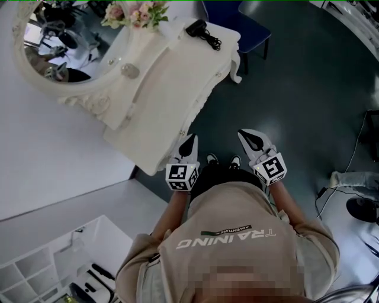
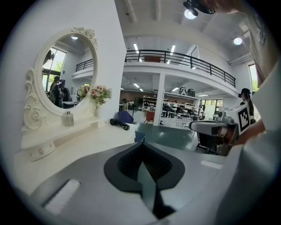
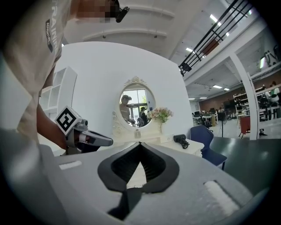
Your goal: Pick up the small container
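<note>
— How do our grippers stand?
— Our left gripper (image 1: 190,138) and right gripper (image 1: 245,136) are both closed tight, with nothing between the jaws of either. The left one's tip hangs just beside the front edge of the white carved desk (image 1: 177,83), by its near corner. The right one is over the dark green floor (image 1: 296,89), apart from that edge.
— And the small silvery container (image 1: 130,71)?
— We see it upright on the raised back ledge, just under the oval white-framed mirror (image 1: 53,41), well apart from both grippers. A black hair dryer (image 1: 198,28) lies near the far corner and pink flowers (image 1: 135,13) stand at the back edge. The desk's middle is bare, and the floor along its front edge lies open to us.
</note>
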Tool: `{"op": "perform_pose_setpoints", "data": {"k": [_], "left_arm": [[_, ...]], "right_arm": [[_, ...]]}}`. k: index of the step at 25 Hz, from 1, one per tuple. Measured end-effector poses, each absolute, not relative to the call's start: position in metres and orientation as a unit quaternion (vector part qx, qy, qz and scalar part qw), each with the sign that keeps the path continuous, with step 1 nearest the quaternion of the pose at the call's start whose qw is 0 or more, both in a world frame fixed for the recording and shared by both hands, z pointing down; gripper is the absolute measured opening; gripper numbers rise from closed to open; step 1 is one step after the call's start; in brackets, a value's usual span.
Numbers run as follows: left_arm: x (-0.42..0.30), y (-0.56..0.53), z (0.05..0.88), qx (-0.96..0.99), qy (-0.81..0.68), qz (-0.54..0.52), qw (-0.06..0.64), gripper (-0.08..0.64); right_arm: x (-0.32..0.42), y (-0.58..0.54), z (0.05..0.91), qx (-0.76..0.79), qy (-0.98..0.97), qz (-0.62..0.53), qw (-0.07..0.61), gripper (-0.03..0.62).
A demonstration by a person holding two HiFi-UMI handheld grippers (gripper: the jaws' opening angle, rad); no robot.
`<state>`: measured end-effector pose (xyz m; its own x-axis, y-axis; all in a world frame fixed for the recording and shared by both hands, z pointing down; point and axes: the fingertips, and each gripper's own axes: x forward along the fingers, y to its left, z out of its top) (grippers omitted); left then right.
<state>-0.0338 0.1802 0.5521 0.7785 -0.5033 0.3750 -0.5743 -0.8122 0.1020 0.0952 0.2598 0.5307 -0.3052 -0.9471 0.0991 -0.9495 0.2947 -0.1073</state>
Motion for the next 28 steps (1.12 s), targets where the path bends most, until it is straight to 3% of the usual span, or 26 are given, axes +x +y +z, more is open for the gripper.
{"op": "perform_pose_setpoints", "data": {"k": [13,28], "left_arm": [[-0.029,0.131,0.578,0.930,-0.298,0.168,0.133,0.017],[-0.018,-0.005,0.539,0.933,-0.332,0.104,0.089,0.017]], "right_arm": [[0.112,0.217,0.541,0.592,-0.801,0.081,0.040,0.002],[0.106,0.077,0.486,0.555,-0.830,0.016,0.064,0.002]]}}
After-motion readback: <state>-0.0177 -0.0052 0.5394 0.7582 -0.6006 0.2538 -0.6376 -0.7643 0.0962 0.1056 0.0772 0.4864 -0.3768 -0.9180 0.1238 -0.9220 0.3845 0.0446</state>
